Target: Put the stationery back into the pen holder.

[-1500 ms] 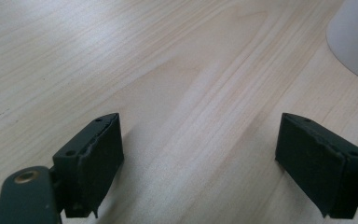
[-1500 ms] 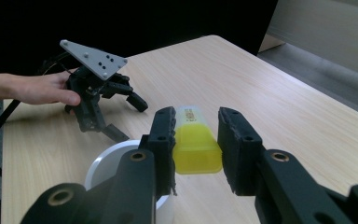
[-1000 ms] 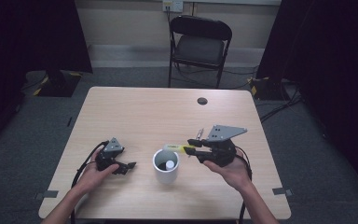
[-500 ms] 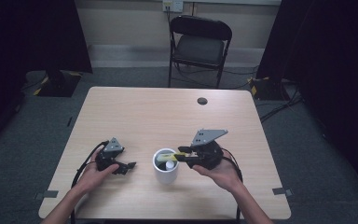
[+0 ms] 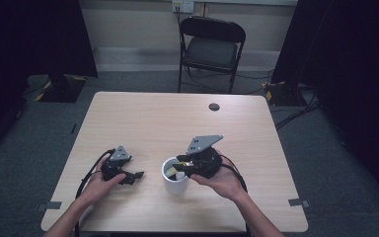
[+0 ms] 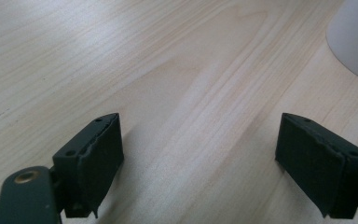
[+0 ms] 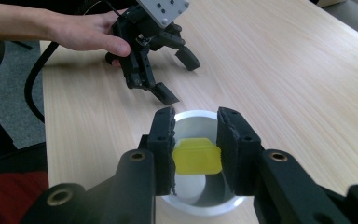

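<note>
Yellow block (image 7: 196, 156), small and flat-faced with clipped corners, sits pinched between the two black jaws of the right tool (image 7: 196, 149), directly over the mouth of a white cup (image 7: 200, 196). In the high view the right tool (image 5: 180, 166) reaches over the cup (image 5: 175, 178) from the right, and the yellow piece (image 5: 170, 169) shows at the rim. A pale round object lies inside the cup; what it is cannot be told. The cup stands on the light wooden bench (image 5: 177, 123), near its front edge. Just left of the cup, the left tool (image 5: 134, 176) rests on the bench under the person's left hand (image 5: 101, 180), jaws spread wide apart with only bare wood between them. A folding chair (image 5: 210, 47) stands beyond the bench.
</note>
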Action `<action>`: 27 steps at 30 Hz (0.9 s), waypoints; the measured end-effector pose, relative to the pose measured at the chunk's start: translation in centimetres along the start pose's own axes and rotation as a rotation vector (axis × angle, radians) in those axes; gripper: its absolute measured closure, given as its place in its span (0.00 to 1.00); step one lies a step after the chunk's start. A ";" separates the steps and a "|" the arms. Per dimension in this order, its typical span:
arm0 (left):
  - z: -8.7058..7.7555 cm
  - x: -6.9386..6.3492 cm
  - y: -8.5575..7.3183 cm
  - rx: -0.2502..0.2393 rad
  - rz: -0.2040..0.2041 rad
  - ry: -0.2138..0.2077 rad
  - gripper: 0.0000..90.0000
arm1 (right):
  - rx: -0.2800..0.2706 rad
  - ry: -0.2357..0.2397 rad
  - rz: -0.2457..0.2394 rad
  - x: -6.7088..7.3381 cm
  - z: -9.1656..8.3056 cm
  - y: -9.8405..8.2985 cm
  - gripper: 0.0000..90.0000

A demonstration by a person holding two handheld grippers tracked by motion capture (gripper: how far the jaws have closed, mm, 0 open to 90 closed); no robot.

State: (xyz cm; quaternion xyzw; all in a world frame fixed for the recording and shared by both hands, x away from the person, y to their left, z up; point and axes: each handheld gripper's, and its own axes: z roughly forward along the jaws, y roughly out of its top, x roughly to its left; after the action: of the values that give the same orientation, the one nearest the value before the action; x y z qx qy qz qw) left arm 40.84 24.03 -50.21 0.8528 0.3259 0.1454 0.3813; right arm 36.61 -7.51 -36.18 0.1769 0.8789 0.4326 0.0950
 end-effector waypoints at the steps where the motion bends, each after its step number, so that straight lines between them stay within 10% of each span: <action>1: 0.0 0.0 0.0 0.000 -0.001 0.000 0.16 | 0.001 0.005 0.003 0.0 0.2 0.1 0.76; 14: 0.0 0.0 0.0 -0.001 0.000 0.000 0.16 | 0.032 0.060 0.008 0.0 4.2 0.4 0.76; 27: 0.0 0.0 0.0 0.000 -0.001 0.000 0.16 | -0.035 0.117 0.043 -0.1 4.6 0.2 0.67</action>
State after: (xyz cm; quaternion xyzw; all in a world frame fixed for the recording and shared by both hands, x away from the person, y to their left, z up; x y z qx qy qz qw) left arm 40.83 24.03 -50.21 0.8525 0.3263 0.1452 0.3816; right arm 38.21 -4.08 -38.80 0.1682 0.8714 0.4594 0.0372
